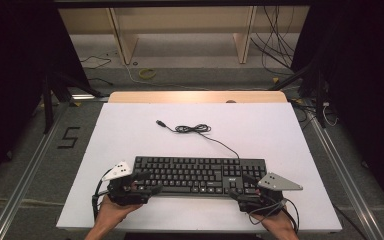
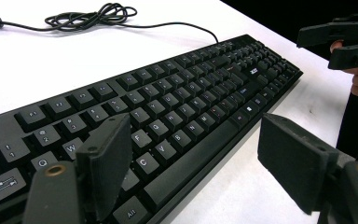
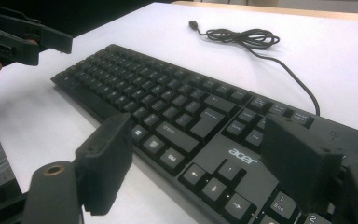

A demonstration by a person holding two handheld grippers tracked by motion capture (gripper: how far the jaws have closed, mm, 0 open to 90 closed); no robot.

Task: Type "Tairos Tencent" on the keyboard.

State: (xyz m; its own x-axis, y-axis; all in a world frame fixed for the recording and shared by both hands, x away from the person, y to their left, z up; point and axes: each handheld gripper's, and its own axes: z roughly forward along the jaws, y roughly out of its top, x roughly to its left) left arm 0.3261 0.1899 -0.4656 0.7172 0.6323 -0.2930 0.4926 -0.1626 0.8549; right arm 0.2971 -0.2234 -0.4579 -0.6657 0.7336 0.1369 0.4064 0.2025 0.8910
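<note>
High view: both grippers, left gripper point(image 1: 147, 182) and right gripper point(image 1: 241, 186), have fingers spread at the keyboard point(image 1: 200, 175); uneven grips could twist it or drag its cable point(image 1: 195, 129).

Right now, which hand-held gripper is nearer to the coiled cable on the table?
Right. The right hand-held gripper is at the keyboard's numpad end, where the coiled cable joins; the left hand-held gripper is at the opposite end.
</note>
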